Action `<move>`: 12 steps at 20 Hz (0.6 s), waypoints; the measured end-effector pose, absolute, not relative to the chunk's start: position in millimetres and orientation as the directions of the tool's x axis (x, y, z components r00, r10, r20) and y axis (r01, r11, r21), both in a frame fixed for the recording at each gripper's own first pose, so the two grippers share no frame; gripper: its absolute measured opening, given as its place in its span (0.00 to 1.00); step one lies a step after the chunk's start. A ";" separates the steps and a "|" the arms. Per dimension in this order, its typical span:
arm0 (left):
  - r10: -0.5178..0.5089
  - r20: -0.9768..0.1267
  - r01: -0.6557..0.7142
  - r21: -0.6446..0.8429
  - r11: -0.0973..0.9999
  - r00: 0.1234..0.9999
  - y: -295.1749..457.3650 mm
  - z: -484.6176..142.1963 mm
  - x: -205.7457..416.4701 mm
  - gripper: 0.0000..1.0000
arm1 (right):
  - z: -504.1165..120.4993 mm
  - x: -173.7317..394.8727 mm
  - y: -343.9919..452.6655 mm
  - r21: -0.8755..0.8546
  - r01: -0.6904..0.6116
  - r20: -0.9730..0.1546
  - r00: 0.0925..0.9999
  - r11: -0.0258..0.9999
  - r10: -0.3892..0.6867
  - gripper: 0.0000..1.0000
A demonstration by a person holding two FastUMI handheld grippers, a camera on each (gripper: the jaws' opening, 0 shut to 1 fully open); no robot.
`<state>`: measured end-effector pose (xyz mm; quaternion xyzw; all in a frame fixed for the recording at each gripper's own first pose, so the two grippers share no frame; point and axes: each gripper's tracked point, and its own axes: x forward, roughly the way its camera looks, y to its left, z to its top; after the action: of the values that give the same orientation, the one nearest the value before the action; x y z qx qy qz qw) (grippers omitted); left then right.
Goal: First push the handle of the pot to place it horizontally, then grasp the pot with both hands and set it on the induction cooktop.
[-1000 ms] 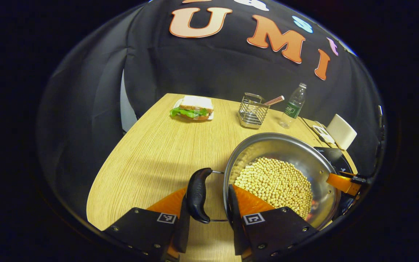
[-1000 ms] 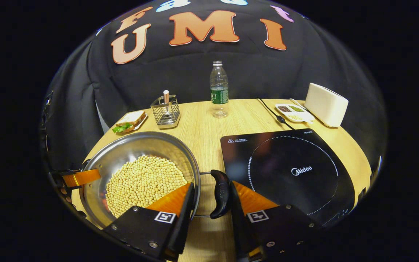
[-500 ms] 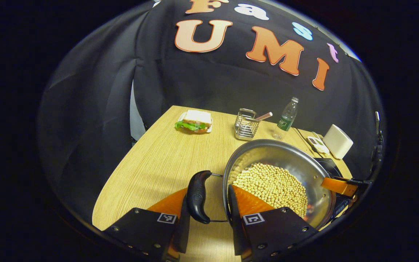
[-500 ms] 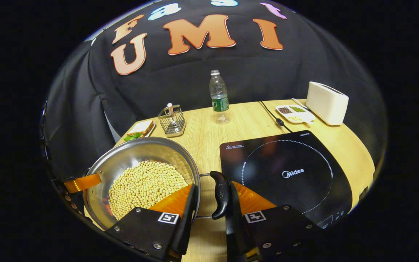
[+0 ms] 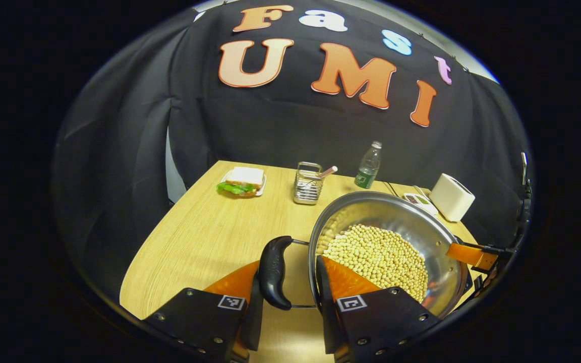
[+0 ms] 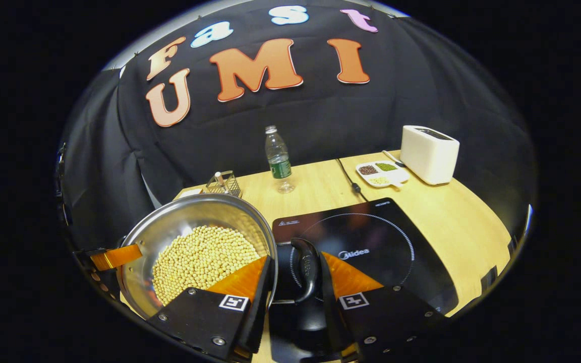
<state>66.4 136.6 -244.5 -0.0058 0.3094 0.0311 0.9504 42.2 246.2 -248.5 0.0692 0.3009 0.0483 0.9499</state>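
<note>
Steel pot [image 5: 386, 237], loaded with pale beans [image 5: 376, 257], hangs between 2 grippers and looks lifted off the wooden table [image 5: 210, 237], though the gap beneath it cannot be seen. In the left gripper view, the left gripper [image 5: 285, 297] sits astride the pot's left black handle [image 5: 273, 272]: 1 finger lies outside the handle, the other reaches inside the rim over the beans, and the jaws are narrowed around handle and wall together. Whether both pads truly press, I cannot tell. In the right gripper view it is the same story mirrored: the right gripper [image 6: 290, 297] brackets the right black handle [image 6: 306, 269], 1 finger inside the rim, 1 outside. Both handles stick out level, which is why a 2-sided carry works; it keeps the loose beans from sliding.

Now the destination: the black induction cooktop [image 6: 371, 247] lies directly under the right handle, and the pot body sits just left of it, so I judge the pot is part-way across and must travel further right. Room looks generous. The cooktop's left edge is the 1 lip to cross. The bottle [image 6: 278, 159], wire holder [image 6: 224, 182], toaster [image 6: 429, 154] and small dish [image 6: 381, 174] stand well back, and the sandwich [image 5: 242, 181] is far off to the left.
</note>
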 end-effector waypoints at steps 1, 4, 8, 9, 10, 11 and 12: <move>0.050 -0.588 -0.057 0.007 0.998 0.807 127.0 -245.1 67.8 0.51 | -246.1 43.2 238.6 0.159 -0.044 -0.560 0.819 0.986 0.127 0.51; 0.032 -0.593 -0.045 -0.008 0.999 0.804 99.9 -248.1 69.2 0.51 | -248.0 38.5 210.9 0.153 -0.029 -0.556 0.824 0.988 0.110 0.51; 0.004 -0.600 -0.016 -0.015 1.000 0.800 63.5 -254.5 73.0 0.51 | -245.6 40.7 173.5 0.146 0.002 -0.549 0.832 0.989 0.080 0.51; -0.004 -0.601 -0.008 -0.017 1.000 0.799 55.2 -256.0 74.6 0.51 | -244.1 42.1 164.6 0.144 0.010 -0.546 0.835 0.989 0.071 0.51; -0.011 -0.601 -0.001 -0.019 1.000 0.799 46.1 -256.6 76.5 0.51 | -242.5 44.1 157.5 0.143 0.017 -0.543 0.837 0.990 0.064 0.51; -0.017 -0.602 0.007 -0.020 1.000 0.798 35.7 -258.3 79.3 0.51 | -242.8 42.8 147.4 0.143 0.026 -0.543 0.838 0.989 0.057 0.51; -0.024 -0.602 0.015 -0.021 1.000 0.798 26.7 -259.8 82.0 0.51 | -241.9 42.3 137.5 0.141 0.033 -0.540 0.840 0.990 0.049 0.51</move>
<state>82.0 26.7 -259.8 -0.0075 0.3176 -0.0104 0.9481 42.3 137.5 -241.9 0.0722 0.2826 0.0043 0.9565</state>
